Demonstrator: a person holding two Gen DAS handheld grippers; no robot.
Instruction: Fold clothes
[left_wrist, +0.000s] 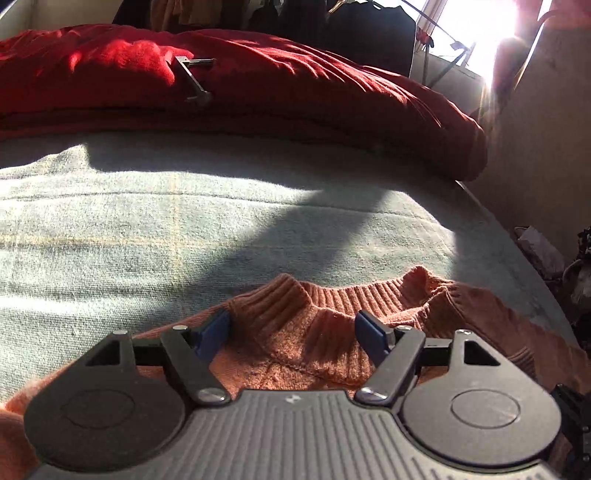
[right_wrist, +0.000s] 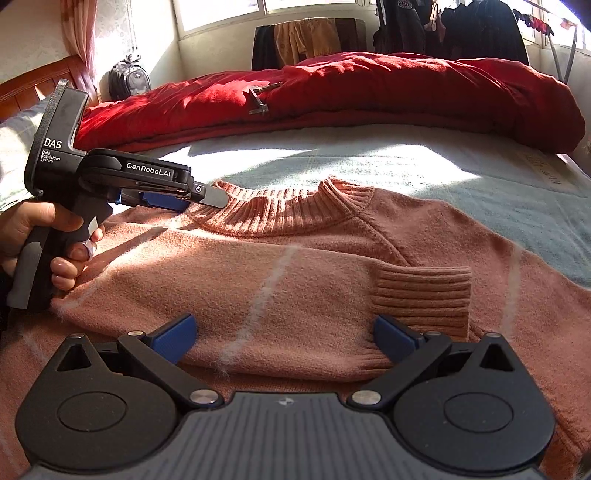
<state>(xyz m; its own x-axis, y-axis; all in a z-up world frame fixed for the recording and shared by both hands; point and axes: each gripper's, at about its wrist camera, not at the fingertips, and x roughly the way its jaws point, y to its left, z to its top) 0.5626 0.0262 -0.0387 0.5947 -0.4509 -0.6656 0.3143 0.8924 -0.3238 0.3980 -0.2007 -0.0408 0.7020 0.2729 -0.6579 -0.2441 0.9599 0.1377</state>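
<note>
On the bed (right_wrist: 480, 177), spread over its pale green cover, a salmon sweater (right_wrist: 258, 266) lies flat with its ribbed collar (right_wrist: 295, 206) toward the far edge, where a red quilt (right_wrist: 369, 92) is heaped along the whole width. One sleeve is folded across the chest, its ribbed cuff (right_wrist: 421, 291) resting on the body toward the right edge of the bed. Faint pale stripes cross the knit. The left tongs (left_wrist: 291, 328) stand apart, their blue pads on either side of the collar, with the ribbing between them but not pinched; in the right wrist view the same tongs (right_wrist: 218, 199) reach in from the left edge, the tip low over the collar's left end, whether touching cannot be told. A hand (right_wrist: 55, 236) grips their black handle low beside the sweater's shoulder. The right tongs (right_wrist: 284, 332) are also apart, hovering over the lower part of the folded sleeve, with the knit lying between the blue pads and nothing clamped. A small metal bracket (right_wrist: 258, 99) lies on the quilt. Beyond the far edge, clothes (right_wrist: 306, 40) hang under bright windows, and a backpack (right_wrist: 129, 79) sits near the far left corner.
</note>
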